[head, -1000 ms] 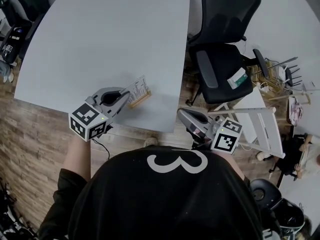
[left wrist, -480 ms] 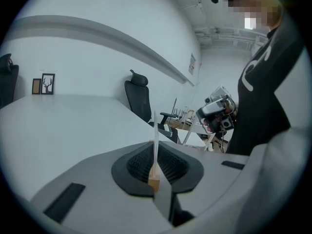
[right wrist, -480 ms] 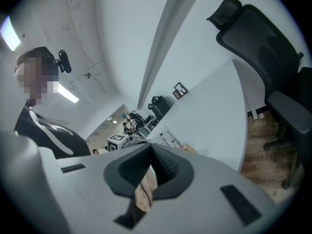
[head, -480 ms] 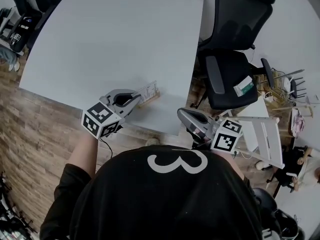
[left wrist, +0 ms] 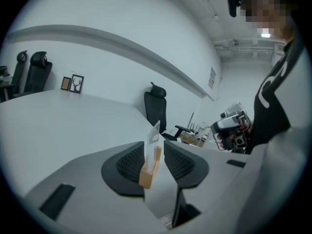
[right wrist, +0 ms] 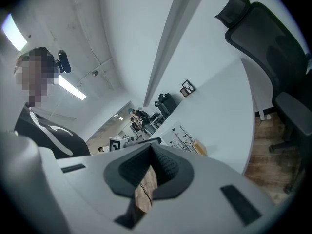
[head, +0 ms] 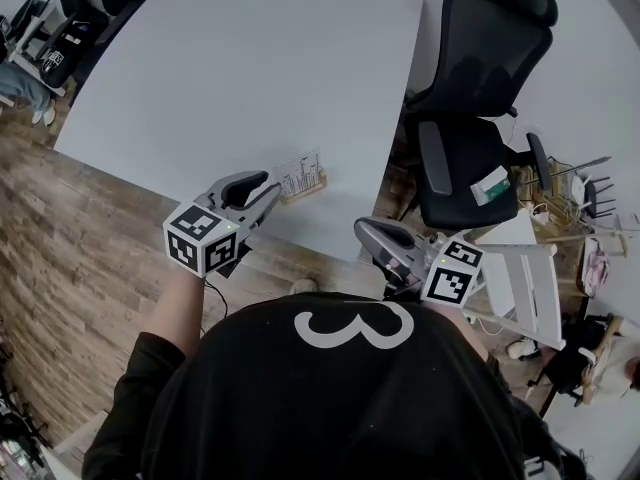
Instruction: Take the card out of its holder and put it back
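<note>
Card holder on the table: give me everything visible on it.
The small light wooden card holder is a slotted block holding a white printed card upright. It stands on the white table near its front edge. Seen end-on, it lines up between the open jaws of the left gripper; contact cannot be told.

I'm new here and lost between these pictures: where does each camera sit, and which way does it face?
Head view: on the person's head, facing steeply down at the white table; shows black shirt, left hand-held gripper, right hand-held gripper.
Left gripper view: on the left one, looking along its open jaws at the card in its holder; shirt at right.
Right gripper view: on the right one, looking past shut jaws across the table; shirt at left.
Shared: all three show the card in its holder.
</note>
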